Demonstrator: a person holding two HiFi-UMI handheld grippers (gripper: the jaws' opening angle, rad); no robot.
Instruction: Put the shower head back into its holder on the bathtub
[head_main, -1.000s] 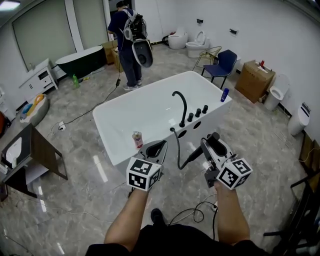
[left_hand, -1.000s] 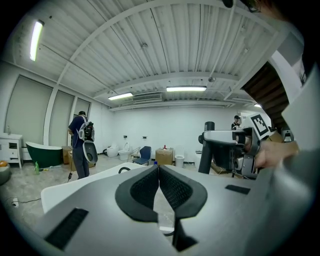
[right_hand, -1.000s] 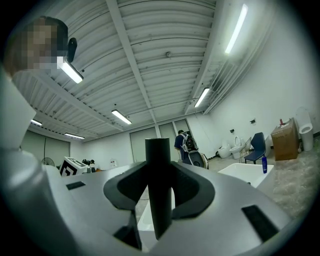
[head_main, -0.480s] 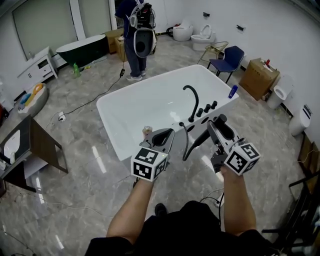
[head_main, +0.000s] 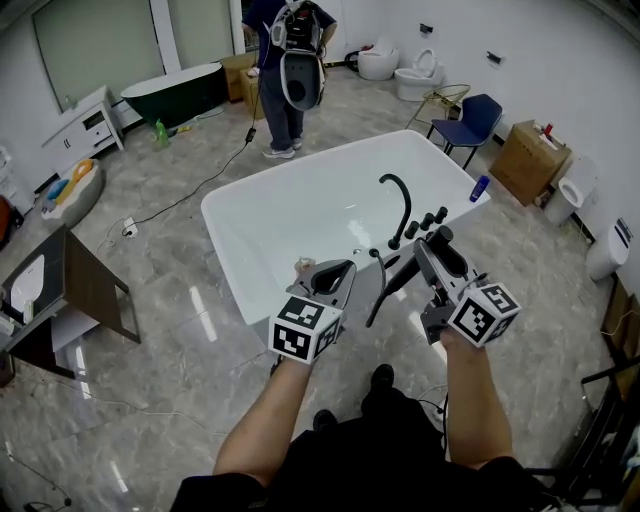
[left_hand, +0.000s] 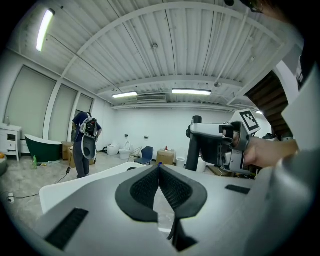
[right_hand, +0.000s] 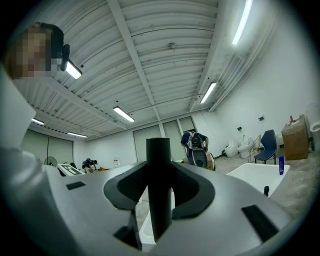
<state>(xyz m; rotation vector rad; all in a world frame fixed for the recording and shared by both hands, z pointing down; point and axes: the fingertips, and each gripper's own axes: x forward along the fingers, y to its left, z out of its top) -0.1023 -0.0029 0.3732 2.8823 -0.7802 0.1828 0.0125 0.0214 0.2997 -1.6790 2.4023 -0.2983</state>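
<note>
Looking steeply down onto a white freestanding bathtub (head_main: 290, 215) in the middle of a showroom floor. On the tub's rim toward 2 o'clock, a curved black faucet (head_main: 402, 200), with a row of black knobs (head_main: 432, 217) just beside it.

At 3 o'clock, close to those knobs, the right gripper (head_main: 432, 250), jaws partly apart and clamped on the black handle of the shower head (head_main: 400, 278). In the right gripper view, the shower head (right_hand: 159, 190) standing upright between the pads. Held off the tub, just outside the near rim, with a black hose (head_main: 381, 270) looping from the rim to it.

Near centre, the left gripper (head_main: 338, 272), jaws pressed fully together on nothing, hovering at the tub's near rim just beside a small can (head_main: 303, 268).

At 12 o'clock, a person (head_main: 292, 60) standing beyond the tub, carrying a bulky rig. Toward 1 o'clock, a blue chair (head_main: 475, 115). Toward 2 o'clock, a cardboard box (head_main: 535, 160) and a blue bottle (head_main: 483, 188) on the tub's far corner.
</note>
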